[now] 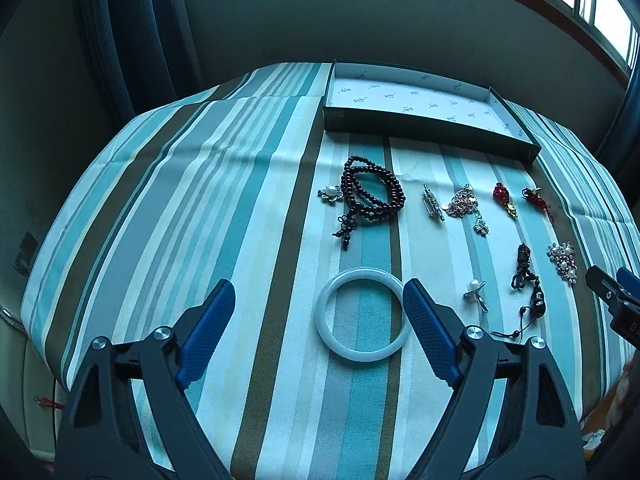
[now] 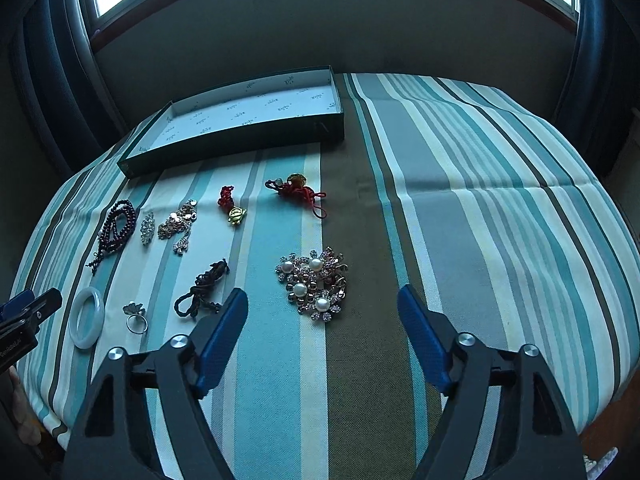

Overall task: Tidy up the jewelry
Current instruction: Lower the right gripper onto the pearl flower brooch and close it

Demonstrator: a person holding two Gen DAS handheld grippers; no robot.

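Observation:
Jewelry lies spread on a striped cloth. A pale jade bangle (image 1: 363, 313) lies just ahead of my open, empty left gripper (image 1: 320, 300), close to its right finger. Beyond it lie dark bead strands (image 1: 370, 196), a pearl flower brooch (image 1: 330, 192) and a gold chain heap (image 1: 460, 201). My right gripper (image 2: 322, 308) is open and empty, just short of a pearl brooch cluster (image 2: 314, 284). A dark cord charm (image 2: 202, 290), a ring (image 2: 136, 318) and red knot charms (image 2: 298, 190) lie to its left and beyond. An empty shallow green box (image 1: 424, 126) stands at the back.
The table's right half in the right wrist view (image 2: 480, 220) carries only striped cloth. Dark curtains and a window sill stand behind the table. The cloth drops off at the near and side edges. Each gripper's tip shows at the edge of the other's view (image 2: 28, 312).

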